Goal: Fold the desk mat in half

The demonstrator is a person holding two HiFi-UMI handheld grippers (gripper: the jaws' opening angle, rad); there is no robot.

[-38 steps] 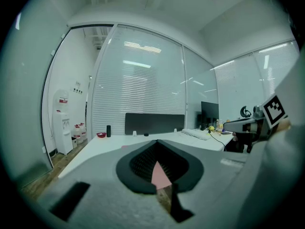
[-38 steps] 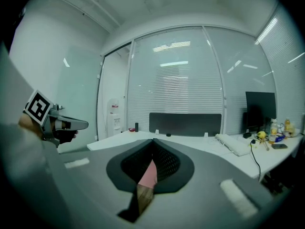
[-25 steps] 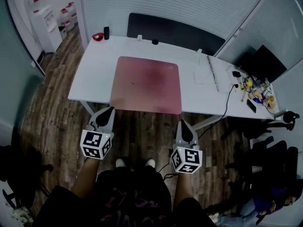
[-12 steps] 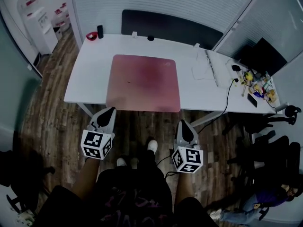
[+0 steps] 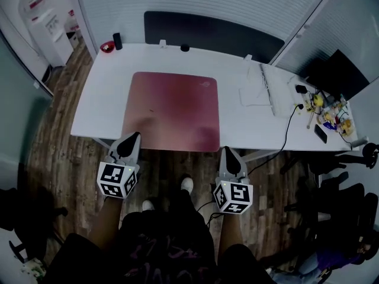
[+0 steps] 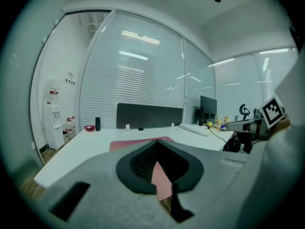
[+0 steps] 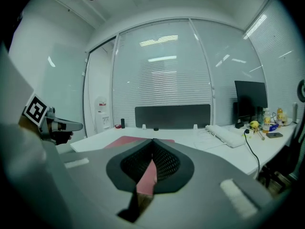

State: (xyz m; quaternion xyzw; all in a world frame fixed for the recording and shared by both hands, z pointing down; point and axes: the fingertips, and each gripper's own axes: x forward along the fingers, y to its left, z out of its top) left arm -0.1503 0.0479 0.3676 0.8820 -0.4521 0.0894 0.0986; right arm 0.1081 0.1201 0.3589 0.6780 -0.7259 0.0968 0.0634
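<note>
Edges: the pink mat (image 5: 172, 111) lies flat on the white worktop (image 5: 95, 105). Its near edge runs along the worktop's front edge, and whether it overhangs cannot be told.
Open room: bare worktop lies left of the mat and behind it. To the right is a gap, then a keyboard (image 5: 267, 89). Wooden floor (image 5: 65, 158) lies in front of the worktop.
Back edge: a red bowl (image 5: 107, 46) and a dark cylinder (image 5: 117, 40) stand well apart from the mat, beside a dark panel (image 5: 213, 33).
Mat axis: slightly wider than deep, with its long sides parallel to the front edge and its corners rounded.
Left tool (image 5: 135, 137): jaws together and holding nothing, tip at the mat's near left corner.
Right tool (image 5: 226, 151): jaws together and empty, tip just below the near right corner.
Hard to make out: whether either tip touches the mat. In both tool views the tool's body covers the mat's near part. The clutter by the monitor (image 5: 337, 76) is too small to name.
</note>
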